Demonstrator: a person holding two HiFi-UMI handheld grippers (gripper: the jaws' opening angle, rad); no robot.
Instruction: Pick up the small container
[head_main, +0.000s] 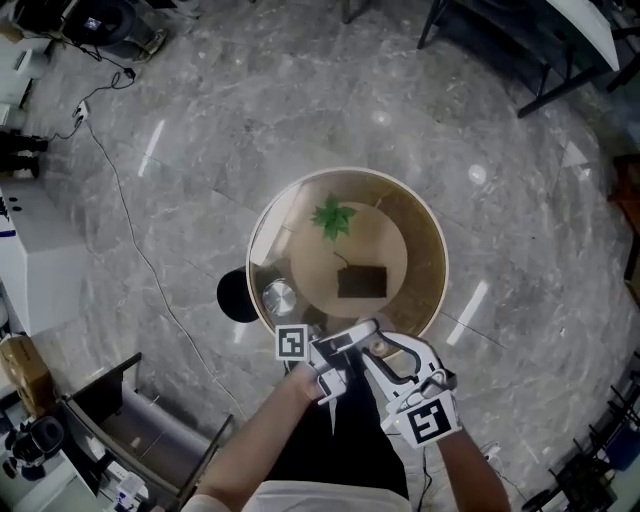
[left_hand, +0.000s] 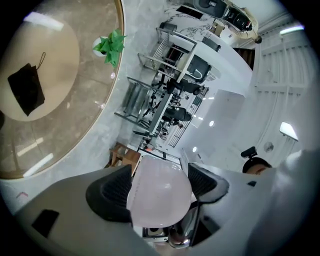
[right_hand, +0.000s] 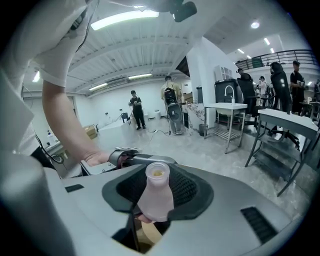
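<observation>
The small container (right_hand: 156, 196), a pale translucent bottle with an open neck, stands between the black pads of my right gripper (right_hand: 158, 200), which is shut on its body. In the left gripper view a pale rounded body (left_hand: 160, 194), apparently the same container, fills the gap of my left gripper (left_hand: 159, 190), and both pads (left_hand: 111, 194) touch its sides. In the head view the left gripper (head_main: 328, 368) and the right gripper (head_main: 366, 346) meet tip to tip over the near rim of the round table, where they hide most of the container.
The round glass table (head_main: 425, 235) carries a green leaf (head_main: 333, 217), a black pouch (head_main: 362, 281) and a shiny metal piece (head_main: 279, 297). A black disc (head_main: 236, 296) and a cable (head_main: 130, 225) lie on the marble floor. Racks and desks stand around.
</observation>
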